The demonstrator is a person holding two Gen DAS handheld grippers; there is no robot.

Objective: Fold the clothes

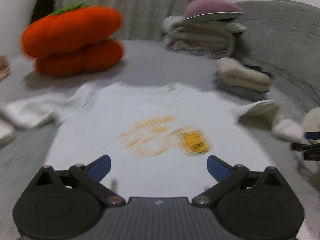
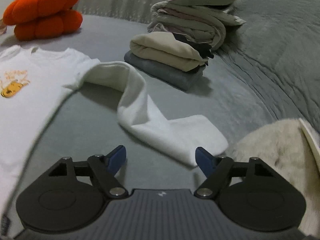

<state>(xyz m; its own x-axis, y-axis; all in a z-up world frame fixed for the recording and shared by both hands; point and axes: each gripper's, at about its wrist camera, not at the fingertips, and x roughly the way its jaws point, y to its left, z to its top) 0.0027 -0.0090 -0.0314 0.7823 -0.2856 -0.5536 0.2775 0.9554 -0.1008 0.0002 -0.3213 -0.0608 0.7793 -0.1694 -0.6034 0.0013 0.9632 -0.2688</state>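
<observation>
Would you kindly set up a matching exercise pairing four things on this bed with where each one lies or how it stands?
Things:
1. white T-shirt
2. orange pumpkin cushion
3. beige folded garment
4. right tongs

Places or states:
A. on top of a folded grey-blue garment
B. open, just short of the shirt's long sleeve
C. spread flat, print side up
D. at the far left of the bed

Pairs: 1-C, 2-D, 3-A, 4-B
</observation>
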